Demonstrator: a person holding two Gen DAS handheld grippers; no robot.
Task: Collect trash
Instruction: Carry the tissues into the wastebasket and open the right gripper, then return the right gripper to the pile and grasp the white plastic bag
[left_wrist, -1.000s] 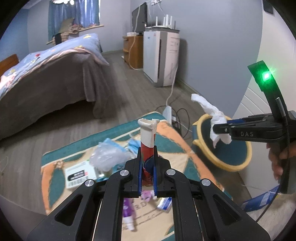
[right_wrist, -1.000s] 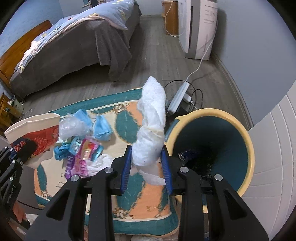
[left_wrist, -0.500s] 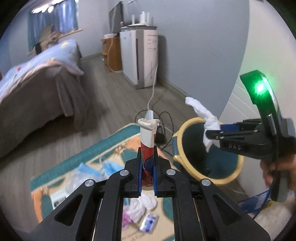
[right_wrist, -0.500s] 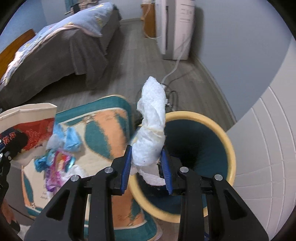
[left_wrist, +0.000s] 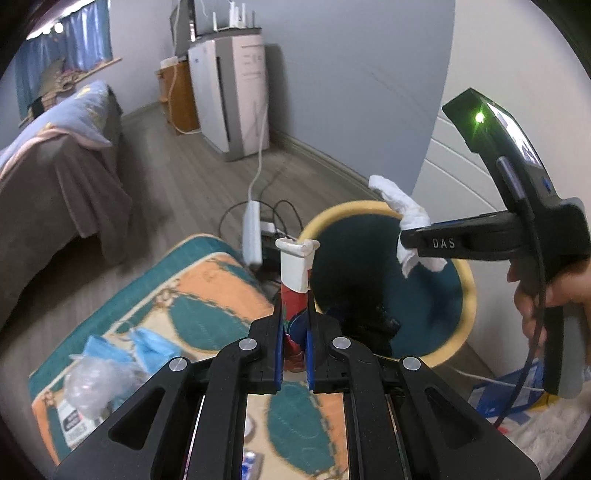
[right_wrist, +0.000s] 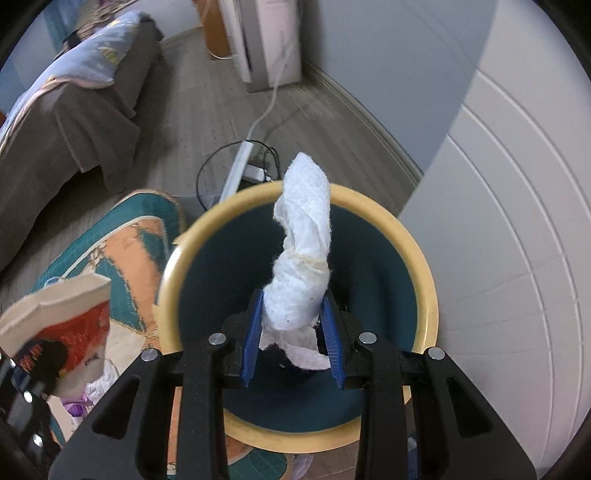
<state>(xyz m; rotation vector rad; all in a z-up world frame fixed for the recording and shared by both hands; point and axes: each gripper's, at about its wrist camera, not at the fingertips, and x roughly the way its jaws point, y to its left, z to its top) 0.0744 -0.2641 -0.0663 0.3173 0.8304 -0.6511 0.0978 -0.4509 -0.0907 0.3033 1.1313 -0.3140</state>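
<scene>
White tissue (right_wrist: 301, 258) clamped in right tool (right_wrist: 291, 332) over bin (right_wrist: 424, 280), ready to drop; left tool (left_wrist: 295, 354) pinches carton (left_wrist: 294, 280) shut, next in.

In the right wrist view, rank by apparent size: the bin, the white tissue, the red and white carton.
1. Bin, largest by far.
2. Tissue and carton look about alike; the carton is cut off at the edge and nearer, so no ranking.
</scene>
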